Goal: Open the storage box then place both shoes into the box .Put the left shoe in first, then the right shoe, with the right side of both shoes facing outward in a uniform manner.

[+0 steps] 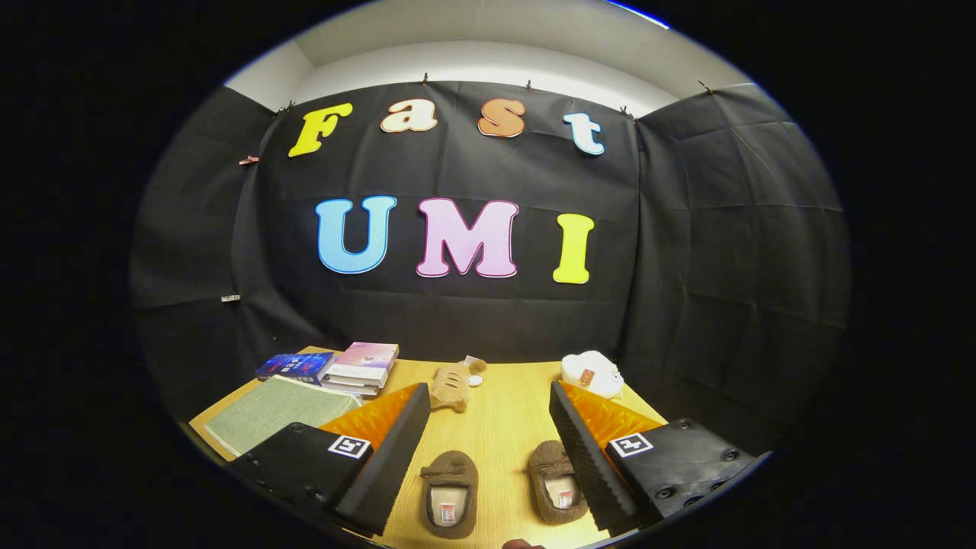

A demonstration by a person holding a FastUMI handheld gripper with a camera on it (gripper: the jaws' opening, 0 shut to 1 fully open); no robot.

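We hold the tongs [488, 450] spread wide above the table [503, 412], gripping nothing. Two brown shoes [450, 492] lie side by side between their fingers. Beyond the shoes sit a tan plush toy [450, 385], stacked books [362, 366] and a white plush toy [593, 374].

Two shoes [448, 492] [557, 480] are lying side by side at the desk's [503, 419] near edge, between the gripper's [488, 442] spread fingers; books [362, 364] are sitting at its far left corner.

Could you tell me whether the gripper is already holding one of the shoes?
No, the gripper is open, and both brown shoes lie untouched on the table between its fingers.
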